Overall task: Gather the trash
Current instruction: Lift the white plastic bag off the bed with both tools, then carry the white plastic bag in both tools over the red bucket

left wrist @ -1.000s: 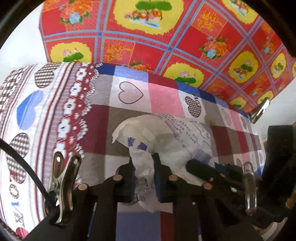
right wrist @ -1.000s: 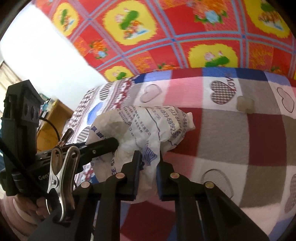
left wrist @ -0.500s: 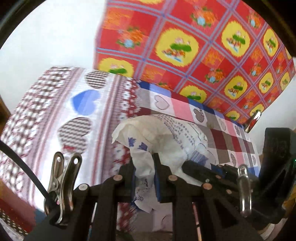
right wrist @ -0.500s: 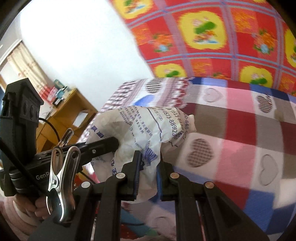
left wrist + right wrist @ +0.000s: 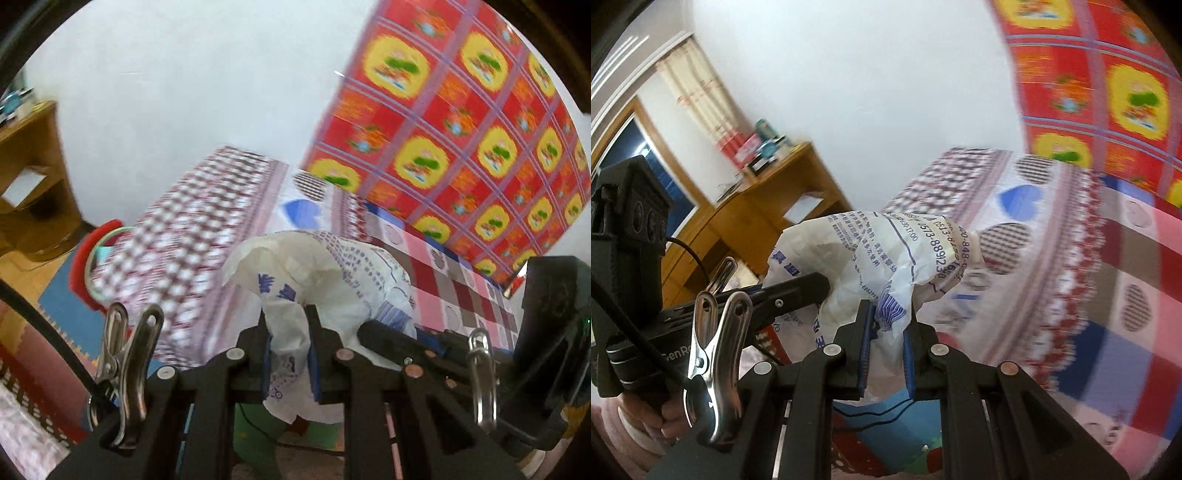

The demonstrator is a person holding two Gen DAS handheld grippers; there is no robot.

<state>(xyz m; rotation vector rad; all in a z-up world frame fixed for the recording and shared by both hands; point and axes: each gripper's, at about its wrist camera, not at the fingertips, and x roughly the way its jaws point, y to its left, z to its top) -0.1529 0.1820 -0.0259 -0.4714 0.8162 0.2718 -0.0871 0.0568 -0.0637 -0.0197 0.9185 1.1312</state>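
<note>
A crumpled white plastic bag with blue print (image 5: 325, 273) is held in the air between both grippers. My left gripper (image 5: 289, 354) is shut on one side of the bag. My right gripper (image 5: 888, 350) is shut on the other side of the bag (image 5: 879, 266). Each gripper shows in the other's view: the right one at the lower right of the left wrist view (image 5: 384, 336), the left one at the left of the right wrist view (image 5: 812, 291). The bag hangs off the edge of the bed (image 5: 207, 236), over the floor.
The bed with a heart-patterned checked cover (image 5: 1089, 266) lies to the right, a red and yellow cloth (image 5: 480, 110) on the wall behind it. A wooden desk (image 5: 757, 214) stands at the left. A red round object (image 5: 83, 266) sits by the bed's end. Coloured floor mats (image 5: 51, 295) lie below.
Both grippers, still shut on the bag, have lifted it off the bed and swung it left, past the bed's edge. The desk and floor have come into view.
</note>
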